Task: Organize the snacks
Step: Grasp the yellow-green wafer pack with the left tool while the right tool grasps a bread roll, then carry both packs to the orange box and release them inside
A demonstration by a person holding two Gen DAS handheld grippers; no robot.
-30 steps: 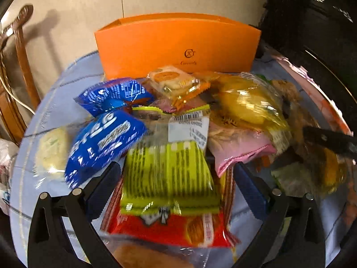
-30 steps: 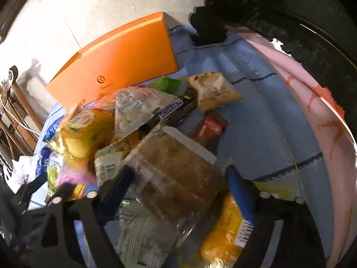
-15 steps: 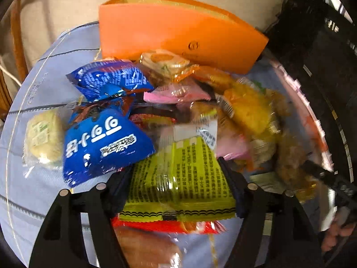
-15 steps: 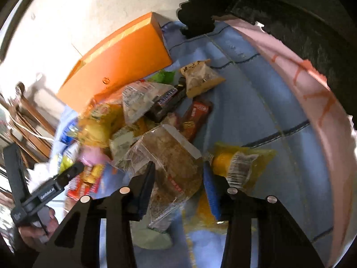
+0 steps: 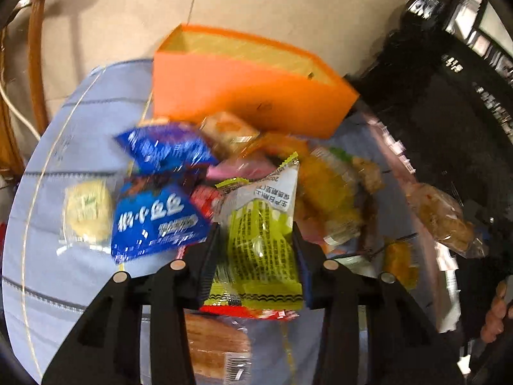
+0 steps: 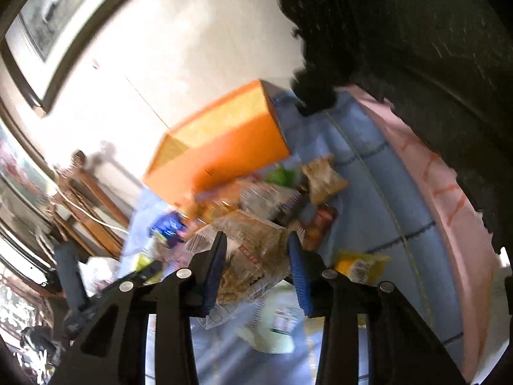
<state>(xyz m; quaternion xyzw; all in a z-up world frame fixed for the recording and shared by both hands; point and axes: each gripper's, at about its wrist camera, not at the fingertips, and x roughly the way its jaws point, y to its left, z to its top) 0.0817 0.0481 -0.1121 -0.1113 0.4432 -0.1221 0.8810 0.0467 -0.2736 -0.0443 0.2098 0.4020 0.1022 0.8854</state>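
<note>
While both grippers hold a snack apiece, the step in hand looks like the carry from the pile toward the orange box (image 5: 247, 96), judging from the task.

From the left wrist view, the left gripper (image 5: 256, 250) is clamped on a yellow-green packet (image 5: 263, 240). Its blue pads press the packet's two sides, and the packet's white top corner sticks up beyond the fingertips. Just left of the gripper lies a blue packet (image 5: 154, 221); a second blue one lies farther ahead. Under and around the gripper, more snacks sit heaped on the counter (image 5: 80, 122), which has a blue cloth. The box stands beyond the pile, straight ahead of the gripper, with its top open and its pale inside showing.

From the right wrist view, the right gripper (image 6: 256, 263) has a clear bag of brown snack (image 6: 253, 253) between its pads; the jaws are closing and already pinch the bag's sides. A yellow packet (image 6: 362, 266) lies just right of this gripper on the cloth. The box (image 6: 231, 150) stands ahead and slightly left, past the heap.

Both views are blurred, so small print and exact edges are hard to read.

Next, each gripper likely needs to clear the box's near wall, come over the open top, and only then release, one at a time so the two do not collide.
</note>
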